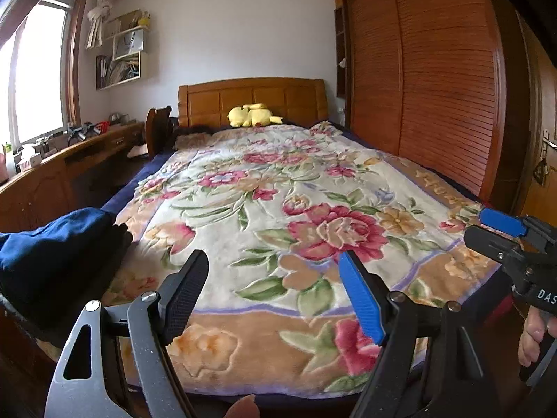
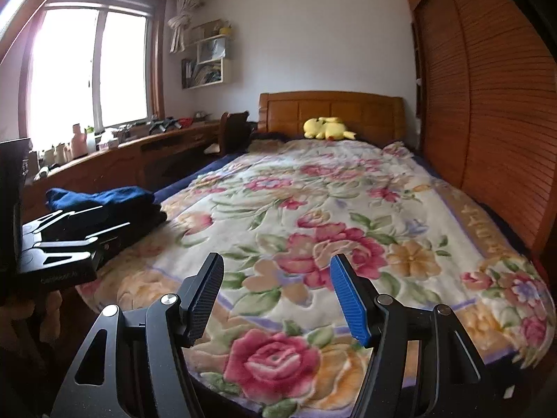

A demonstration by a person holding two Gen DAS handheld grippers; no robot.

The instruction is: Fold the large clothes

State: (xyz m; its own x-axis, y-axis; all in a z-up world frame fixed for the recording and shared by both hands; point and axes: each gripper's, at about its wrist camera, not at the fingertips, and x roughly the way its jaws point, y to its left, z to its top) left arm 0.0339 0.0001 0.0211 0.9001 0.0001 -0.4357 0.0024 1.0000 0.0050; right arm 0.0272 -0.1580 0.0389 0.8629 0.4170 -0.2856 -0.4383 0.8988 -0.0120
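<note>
Both sets of jaws released, nothing gripped, above the bed's floral blanket (image 1: pixel 278 188).
Left gripper (image 1: pixel 275 289), right gripper (image 2: pixel 276 294): folded dark blue clothes (image 2: pixel 104 202) are seen left of both jaws.

The bed (image 1: pixel 442 174) has a wooden headboard and a floral blanket (image 1: pixel 278 209) spread flat over nearly all of it — pink roses on cream, orange border. A yellow plush toy (image 1: pixel 252 115) lies at the head end. At the foot's left corner sits a pile of dark blue clothes (image 1: pixel 52 244) — folded, resting on the blanket's edge.
</note>
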